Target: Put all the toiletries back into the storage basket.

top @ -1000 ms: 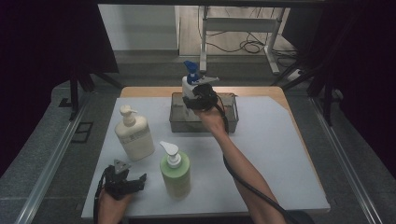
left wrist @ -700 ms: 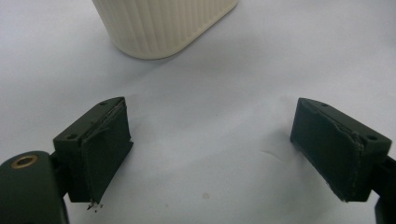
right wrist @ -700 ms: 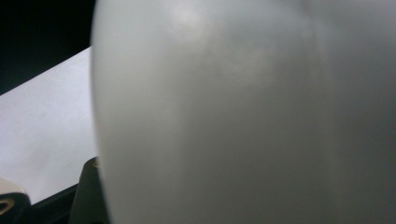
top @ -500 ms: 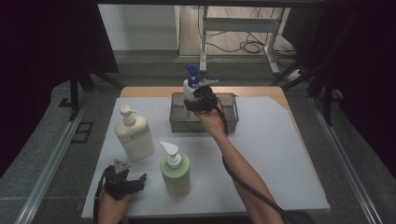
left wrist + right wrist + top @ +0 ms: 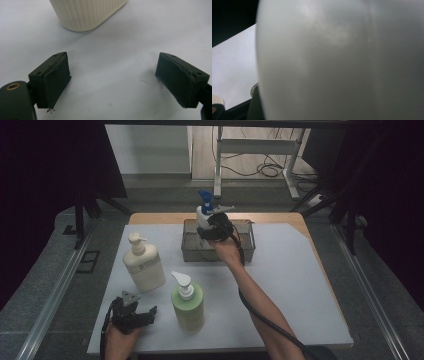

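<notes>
A fixed high camera looks forward and down over the white table [image 5: 300,285], basket [image 5: 245,251] at upper centre. The left gripper camera sits low, facing the cream bottle [image 5: 87,12], also at centre left in the high view [image 5: 144,265]. The right gripper camera presses against a white bottle [image 5: 342,60].

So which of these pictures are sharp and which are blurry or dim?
High view: dim, dark surround, white mat evenly lit, fairly sharp. Left gripper view: bright and crisp on the open left gripper, soft shadows. Right gripper view: a white bottle so close it is a featureless out-of-focus blur.
</notes>
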The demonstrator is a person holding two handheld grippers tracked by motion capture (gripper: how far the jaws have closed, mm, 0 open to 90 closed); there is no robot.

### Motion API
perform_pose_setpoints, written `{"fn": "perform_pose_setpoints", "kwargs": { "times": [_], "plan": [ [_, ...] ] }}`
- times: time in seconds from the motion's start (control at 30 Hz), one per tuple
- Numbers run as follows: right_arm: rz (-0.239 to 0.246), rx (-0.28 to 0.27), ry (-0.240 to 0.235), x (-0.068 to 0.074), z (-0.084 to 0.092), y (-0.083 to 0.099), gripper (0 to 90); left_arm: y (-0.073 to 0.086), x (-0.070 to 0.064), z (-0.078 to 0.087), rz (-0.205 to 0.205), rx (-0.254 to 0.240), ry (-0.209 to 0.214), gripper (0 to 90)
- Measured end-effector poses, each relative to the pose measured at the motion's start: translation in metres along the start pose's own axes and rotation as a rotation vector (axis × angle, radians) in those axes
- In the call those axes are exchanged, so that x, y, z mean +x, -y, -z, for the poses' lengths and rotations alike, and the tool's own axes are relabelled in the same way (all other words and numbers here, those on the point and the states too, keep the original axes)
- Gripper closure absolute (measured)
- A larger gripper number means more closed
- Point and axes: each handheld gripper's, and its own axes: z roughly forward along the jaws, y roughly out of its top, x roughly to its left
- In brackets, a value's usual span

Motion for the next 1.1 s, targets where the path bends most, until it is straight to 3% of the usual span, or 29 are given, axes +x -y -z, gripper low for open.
{"fn": "perform_pose_setpoints", "kwargs": {
  "times": [0.3,1.1],
  "plan": [
    [0.018,-0.012,-0.006,-0.001,0.004,0.002,26.1,0.0,0.0,0.0,0.0,0.0,0.0,11.8],
    [0.052,-0.008,-0.043,-0.003,0.027,0.028,30.0,0.0,0.0,0.0,0.001,-0.001,0.0,11.8]
  ]
}}
